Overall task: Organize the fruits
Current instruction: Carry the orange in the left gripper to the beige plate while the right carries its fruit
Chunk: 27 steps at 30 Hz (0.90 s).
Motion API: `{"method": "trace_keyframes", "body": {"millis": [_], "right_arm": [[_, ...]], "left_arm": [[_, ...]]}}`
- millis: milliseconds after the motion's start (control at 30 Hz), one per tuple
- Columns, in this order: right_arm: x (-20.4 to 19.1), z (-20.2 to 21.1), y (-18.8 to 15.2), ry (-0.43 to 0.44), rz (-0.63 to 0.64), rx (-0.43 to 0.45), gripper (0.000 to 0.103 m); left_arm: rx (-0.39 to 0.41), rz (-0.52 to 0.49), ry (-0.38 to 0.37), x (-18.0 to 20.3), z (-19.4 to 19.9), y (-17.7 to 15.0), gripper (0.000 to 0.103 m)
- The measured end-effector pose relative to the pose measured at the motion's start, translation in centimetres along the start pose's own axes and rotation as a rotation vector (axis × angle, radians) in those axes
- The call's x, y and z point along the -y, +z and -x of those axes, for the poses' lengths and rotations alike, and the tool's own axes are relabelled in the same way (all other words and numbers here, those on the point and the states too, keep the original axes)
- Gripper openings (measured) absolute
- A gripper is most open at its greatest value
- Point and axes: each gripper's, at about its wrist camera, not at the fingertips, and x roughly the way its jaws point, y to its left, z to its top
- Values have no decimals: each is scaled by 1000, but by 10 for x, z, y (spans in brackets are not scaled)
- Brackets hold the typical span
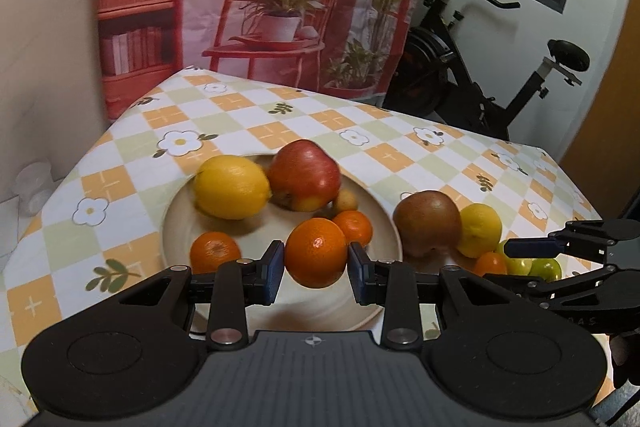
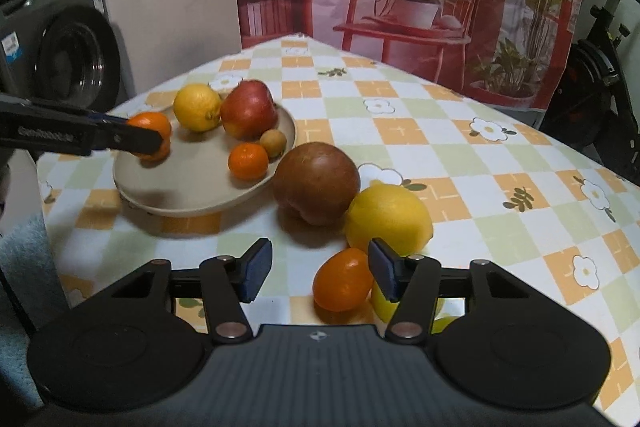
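**Checked tablecloth, fruit half sorted**

Checked cloth [image 2: 420, 131] with flowers over the table, red-chair backdrop [image 1: 280, 7] behind, exercise bike [image 1: 480, 67] off to one side.

Left gripper [image 1: 316, 261]: clamped on an orange [image 1: 316, 253], pads pressing both sides, held above the near part of the plate [image 1: 384, 227]. On the plate beyond: lemon [image 1: 231, 187], red apple [image 1: 304, 175], two more oranges, one small brownish fruit.

Right gripper [image 2: 316, 269]: fingers apart, gripping nothing. Small orange fruit [image 2: 342, 279] lying on the cloth between them, close by the right finger [image 2: 382, 269], well clear of the left one. Second lemon [image 2: 388, 219] just behind, brown apple [image 2: 316, 183] beside it, both off the plate. Greenish fruit partly hidden under the gripper.
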Motion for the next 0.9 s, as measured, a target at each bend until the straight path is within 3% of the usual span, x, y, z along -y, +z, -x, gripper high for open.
{"method": "trace_keyframes", "body": {"millis": [167,400,600,900], "right_arm": [[-3,-7,-1,-9,10,-24,57],[-18,-5,1,60,31,-8,56],[-14,-5,3,-16,18,-1,56],[-14,-24,3,-14,24,-43,52]], "left_arm": [[4,4,-9,-3,3,-3,36],[3,-1,-20,-1,3,-6,36],[0,2,-22,-1,2,-8,36],[-6,8,-14,-3,0,-10,36]]}}
